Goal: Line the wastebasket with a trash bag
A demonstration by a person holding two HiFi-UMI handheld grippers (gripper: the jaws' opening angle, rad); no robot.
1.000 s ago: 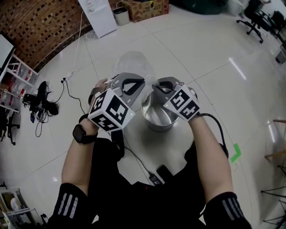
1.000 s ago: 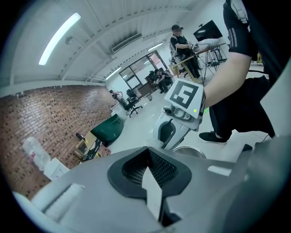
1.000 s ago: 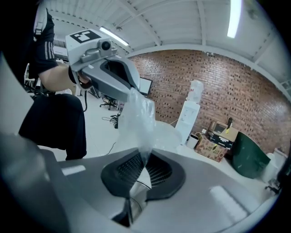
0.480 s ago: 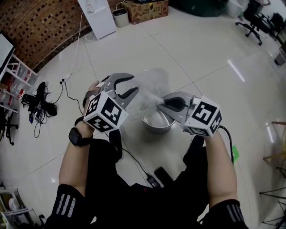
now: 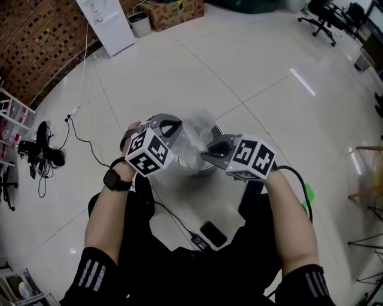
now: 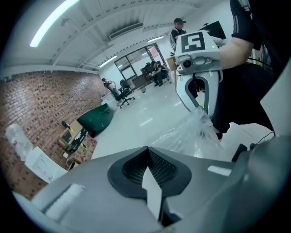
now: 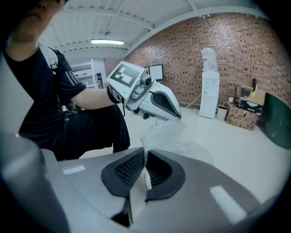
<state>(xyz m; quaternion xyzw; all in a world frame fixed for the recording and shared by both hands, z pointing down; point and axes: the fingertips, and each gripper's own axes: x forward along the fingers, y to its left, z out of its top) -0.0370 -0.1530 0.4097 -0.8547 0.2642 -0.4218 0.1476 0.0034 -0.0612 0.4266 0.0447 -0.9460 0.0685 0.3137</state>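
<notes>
A clear trash bag (image 5: 192, 138) hangs bunched over the metal wastebasket (image 5: 200, 171), which stands on the floor and is mostly hidden by it. My left gripper (image 5: 178, 127) is at the bag's left side; its jaws have just been closing and now stand shut with the bag's film at their tip (image 6: 147, 150). My right gripper (image 5: 209, 153) is at the bag's right side, shut on the film, which rises straight out of its jaws (image 7: 144, 152). The two grippers face each other closely, with the bag (image 7: 163, 132) stretched between them.
A black cable, an adapter and a phone (image 5: 210, 233) lie on the tiles by the person's legs. A white panel (image 5: 105, 24), a small bin (image 5: 139, 24) and a cardboard box (image 5: 173, 12) stand at the back; office chairs (image 5: 323, 24) are far right.
The left jaws, shut a second ago, stood open beside the bag half a second ago and are shut again. Both grippers have sunk toward the wastebasket, bringing the bag down over it.
</notes>
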